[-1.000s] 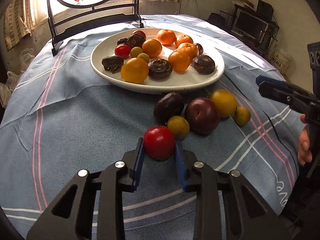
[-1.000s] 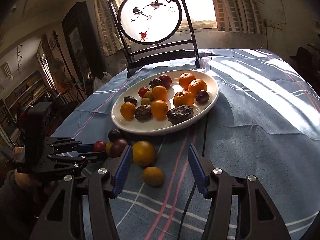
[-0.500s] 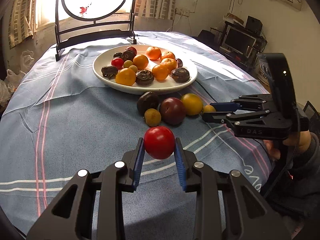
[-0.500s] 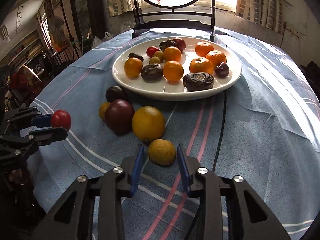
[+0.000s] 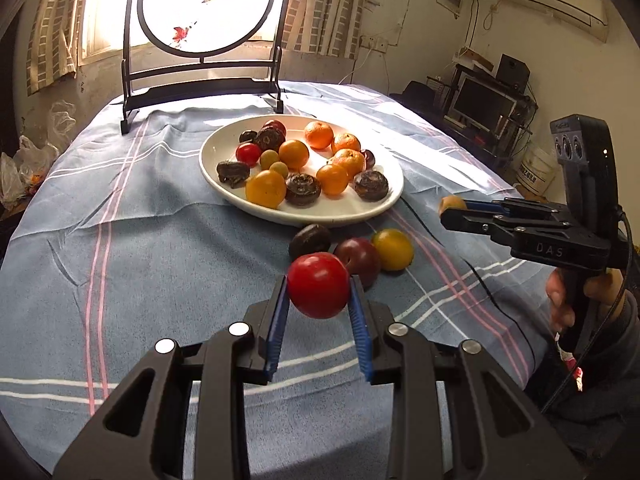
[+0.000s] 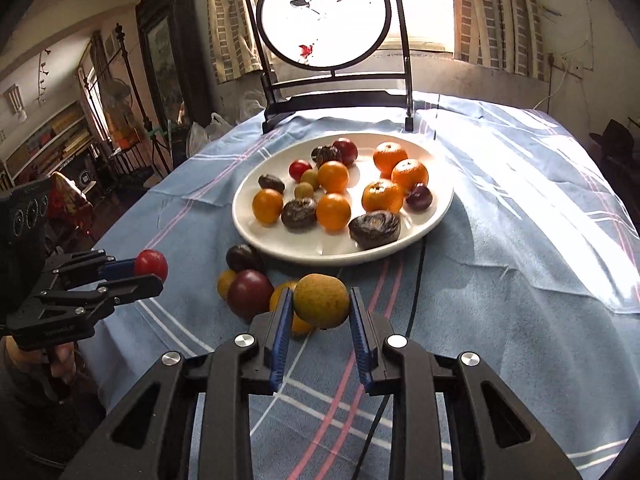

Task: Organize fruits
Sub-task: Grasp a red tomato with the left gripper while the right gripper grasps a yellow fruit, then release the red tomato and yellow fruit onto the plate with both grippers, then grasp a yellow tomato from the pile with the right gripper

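Note:
My left gripper (image 5: 319, 300) is shut on a red tomato (image 5: 318, 285), held above the blue cloth in front of the loose fruits. In the right wrist view the same tomato (image 6: 151, 265) shows at the left between that gripper's fingers. My right gripper (image 6: 320, 312) is shut on a small yellow-brown fruit (image 6: 321, 300), lifted off the cloth; in the left wrist view that fruit (image 5: 450, 203) peeks out at the right gripper's tip. A white plate (image 5: 340, 216) with oranges, dark fruits and small tomatoes sits beyond. A dark fruit (image 5: 309, 239), a plum (image 5: 358, 256) and a yellow fruit (image 5: 394, 249) lie on the cloth.
A black stand with a round painted screen (image 5: 204, 8) rises behind the plate at the table's far edge. A person's hand (image 5: 560, 300) grips the right tool's handle at the right. Shelves and a monitor (image 5: 480, 100) stand beyond the table.
The right gripper closed on the small yellow-brown fruit and lifted it off the cloth. The left gripper rose and drew back with the tomato still in it.

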Tool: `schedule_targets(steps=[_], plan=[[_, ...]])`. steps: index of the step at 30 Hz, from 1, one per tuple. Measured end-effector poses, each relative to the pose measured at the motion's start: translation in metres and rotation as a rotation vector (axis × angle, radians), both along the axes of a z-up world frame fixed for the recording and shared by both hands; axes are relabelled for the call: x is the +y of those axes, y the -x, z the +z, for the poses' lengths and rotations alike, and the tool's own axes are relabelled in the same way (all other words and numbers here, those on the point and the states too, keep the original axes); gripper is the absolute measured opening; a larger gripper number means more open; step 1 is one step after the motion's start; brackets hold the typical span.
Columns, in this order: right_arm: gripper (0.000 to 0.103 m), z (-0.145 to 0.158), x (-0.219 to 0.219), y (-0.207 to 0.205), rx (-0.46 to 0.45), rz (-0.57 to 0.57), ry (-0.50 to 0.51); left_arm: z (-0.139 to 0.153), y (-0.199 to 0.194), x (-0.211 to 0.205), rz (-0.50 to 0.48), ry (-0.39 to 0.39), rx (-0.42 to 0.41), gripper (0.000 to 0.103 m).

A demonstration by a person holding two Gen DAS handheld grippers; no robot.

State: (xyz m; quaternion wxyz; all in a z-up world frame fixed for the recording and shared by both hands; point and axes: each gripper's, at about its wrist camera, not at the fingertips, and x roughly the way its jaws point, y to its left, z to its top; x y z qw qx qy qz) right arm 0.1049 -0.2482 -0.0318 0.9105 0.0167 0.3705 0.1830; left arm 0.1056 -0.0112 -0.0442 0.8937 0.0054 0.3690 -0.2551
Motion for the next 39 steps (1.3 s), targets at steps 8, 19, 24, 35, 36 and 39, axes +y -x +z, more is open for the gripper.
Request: schedule_targets(steps=[8,19,24,35,36,39], plan=[[0.028,0.022,0.004,-0.081,0.008,-0.035,-0.05,0.019,-0.079,-0.029,0.014,0.021,0.01,0.029],[0.069,0.019,0.013,-0.113,-0.021,-0.097,-0.061,0.012,-0.127,-0.035,0.081,0.038,0.037,0.055],[0.068,0.005,0.014,-0.062,0.003,-0.032,0.002,0.002,-0.075,-0.026,0.013,-0.021,0.028,0.055],[0.048,-0.042,0.042,-0.018,0.094,0.108,0.079,-0.035,-0.017,-0.021,-0.024,-0.118,0.071,0.054],[0.046,-0.043,0.043,-0.021,0.105,0.109,0.075,-0.036,-0.017,-0.021,-0.021,-0.119,0.074,0.054],[0.046,-0.042,0.046,-0.028,0.101,0.104,0.056,-0.038,-0.02,-0.025,-0.018,-0.132,0.078,0.054]])
